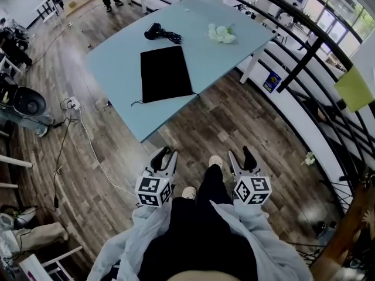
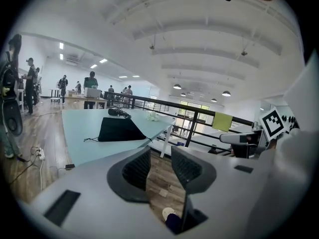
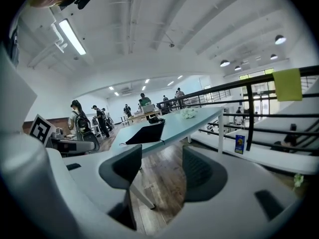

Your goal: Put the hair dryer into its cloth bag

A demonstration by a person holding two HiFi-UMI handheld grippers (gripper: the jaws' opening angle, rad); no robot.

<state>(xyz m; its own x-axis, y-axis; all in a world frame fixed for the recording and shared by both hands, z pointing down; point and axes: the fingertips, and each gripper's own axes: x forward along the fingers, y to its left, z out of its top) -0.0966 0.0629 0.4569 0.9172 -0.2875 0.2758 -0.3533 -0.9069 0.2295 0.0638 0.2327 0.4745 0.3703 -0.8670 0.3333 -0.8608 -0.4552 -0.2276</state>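
On the pale blue tabletop [image 1: 114, 63] I saw the black hair dryer [image 1: 154, 31] lying just beyond the flat black cloth bag [image 1: 166, 73] — not inside it. Both my left gripper [image 1: 164, 156] and right gripper [image 1: 242, 156] hung over the wooden floor [image 1: 234, 122], near the table — jaws apart, empty.

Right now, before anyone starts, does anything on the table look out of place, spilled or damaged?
Nothing looks spilled or damaged. The bag lies flat on the table, with the dryer beyond it and its cord bunched alongside. Only the white flowers toward the far side seem unrelated to the job.
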